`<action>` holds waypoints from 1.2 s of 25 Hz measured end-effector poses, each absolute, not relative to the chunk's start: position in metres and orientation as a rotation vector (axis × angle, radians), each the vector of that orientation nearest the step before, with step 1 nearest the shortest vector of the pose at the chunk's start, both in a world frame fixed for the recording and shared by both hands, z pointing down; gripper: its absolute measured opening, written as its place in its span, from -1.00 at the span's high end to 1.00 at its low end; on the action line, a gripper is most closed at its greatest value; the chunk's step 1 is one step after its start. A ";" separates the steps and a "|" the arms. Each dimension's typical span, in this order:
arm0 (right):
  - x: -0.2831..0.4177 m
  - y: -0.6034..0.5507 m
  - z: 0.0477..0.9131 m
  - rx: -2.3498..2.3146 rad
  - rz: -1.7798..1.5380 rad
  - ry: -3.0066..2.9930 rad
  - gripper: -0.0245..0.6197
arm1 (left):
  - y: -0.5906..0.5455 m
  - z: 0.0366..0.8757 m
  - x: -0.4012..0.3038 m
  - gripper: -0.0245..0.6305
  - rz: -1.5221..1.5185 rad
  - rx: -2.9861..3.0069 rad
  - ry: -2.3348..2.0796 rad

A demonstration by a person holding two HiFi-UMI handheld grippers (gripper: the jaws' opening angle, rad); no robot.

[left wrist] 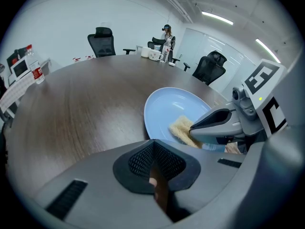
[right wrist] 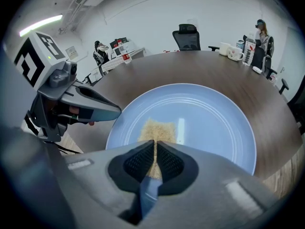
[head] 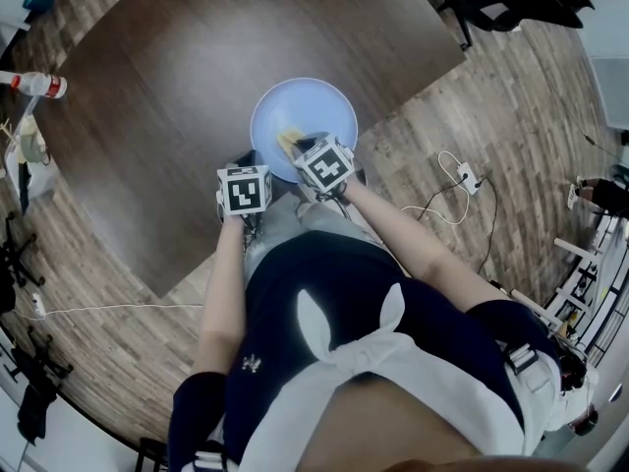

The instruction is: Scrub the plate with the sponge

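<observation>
A large, round, dark-brown wooden tabletop [head: 167, 87] fills most of the head view. A wide, round, pale-blue plate [right wrist: 209, 123] lies flat on it, near the edge closest to the person. The plate spreads out straight ahead of the right jaws, and ahead and to the right of the left jaws.

The grey left gripper [left wrist: 153, 144], topped by a marker cube, has its jaws pressed together with nothing visible between them. Their tips sit at the plate's near-left rim. Whether they touch it cannot be told.

The matching right gripper [right wrist: 156, 146] reaches over the plate's near rim. Its jaws are closed on a small, flat, tan-yellow rectangular sponge [right wrist: 157, 129]. The sponge sticks out just beyond the jaw tips and lies against the plate's inner surface, short of its centre.
</observation>
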State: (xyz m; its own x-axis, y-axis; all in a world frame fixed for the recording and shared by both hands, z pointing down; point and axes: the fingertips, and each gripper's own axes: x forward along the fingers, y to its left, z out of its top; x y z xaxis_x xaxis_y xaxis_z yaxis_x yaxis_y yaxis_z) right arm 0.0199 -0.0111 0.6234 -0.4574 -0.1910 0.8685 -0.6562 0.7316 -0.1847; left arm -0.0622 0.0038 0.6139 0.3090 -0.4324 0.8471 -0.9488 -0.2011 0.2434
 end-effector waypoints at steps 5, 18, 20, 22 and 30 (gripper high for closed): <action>0.009 -0.001 0.623 0.604 0.636 -2.021 0.88 | 0.004 0.614 -0.062 0.91 0.814 1.786 -1.246; -0.006 0.013 0.624 0.547 0.590 -2.056 0.88 | 0.005 0.616 -0.063 0.91 0.825 1.794 -1.244; -0.009 0.014 0.623 0.538 0.594 -2.070 0.88 | 0.004 0.616 -0.064 0.91 0.822 1.796 -1.246; -0.010 0.016 0.622 0.533 0.599 -2.078 0.88 | 0.004 0.614 -0.064 0.91 0.816 1.796 -1.253; -0.003 0.031 0.620 0.495 0.587 -2.078 0.88 | 0.006 0.606 -0.063 0.91 0.821 1.789 -1.284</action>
